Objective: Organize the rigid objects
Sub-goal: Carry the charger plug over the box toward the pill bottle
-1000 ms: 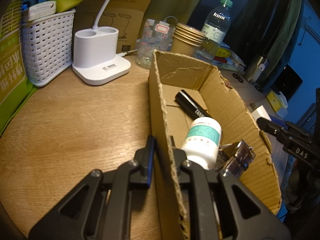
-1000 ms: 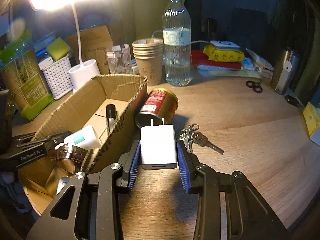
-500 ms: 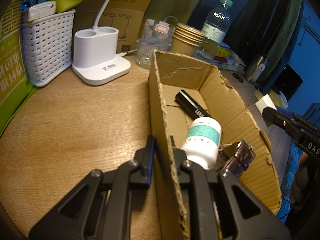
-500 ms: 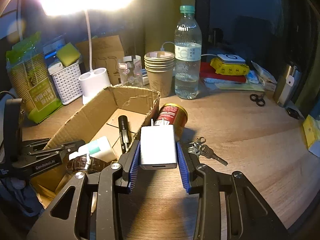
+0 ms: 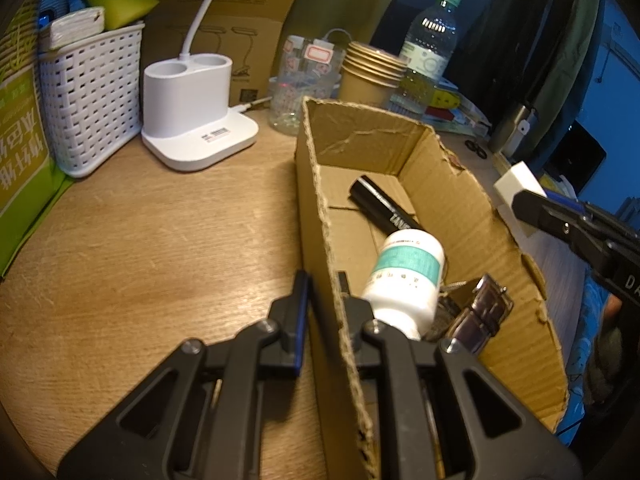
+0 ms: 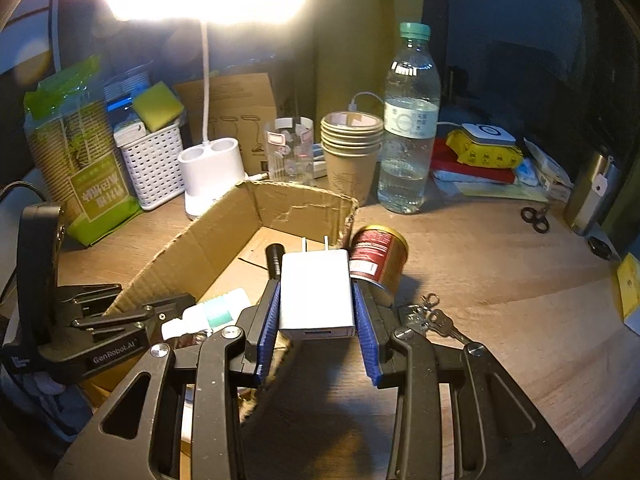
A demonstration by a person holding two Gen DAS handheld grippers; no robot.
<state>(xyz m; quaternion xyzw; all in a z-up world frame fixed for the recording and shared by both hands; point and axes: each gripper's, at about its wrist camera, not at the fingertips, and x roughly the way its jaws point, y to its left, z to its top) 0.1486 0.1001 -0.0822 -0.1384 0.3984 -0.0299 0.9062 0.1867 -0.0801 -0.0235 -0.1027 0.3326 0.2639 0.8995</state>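
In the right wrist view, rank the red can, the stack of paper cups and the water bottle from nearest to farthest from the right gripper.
From the right gripper, which holds the white charger:
1. Red can, lying on its side just beyond the charger, to its right.
2. Stack of paper cups, behind the cardboard box.
3. Water bottle, right of the cups; nearly level with them, too close to call.

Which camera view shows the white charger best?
The right wrist view: the white charger fills the centre, prongs up, clamped between the right gripper pads. The left wrist view shows only a corner of it at the right edge, beyond the cardboard box.
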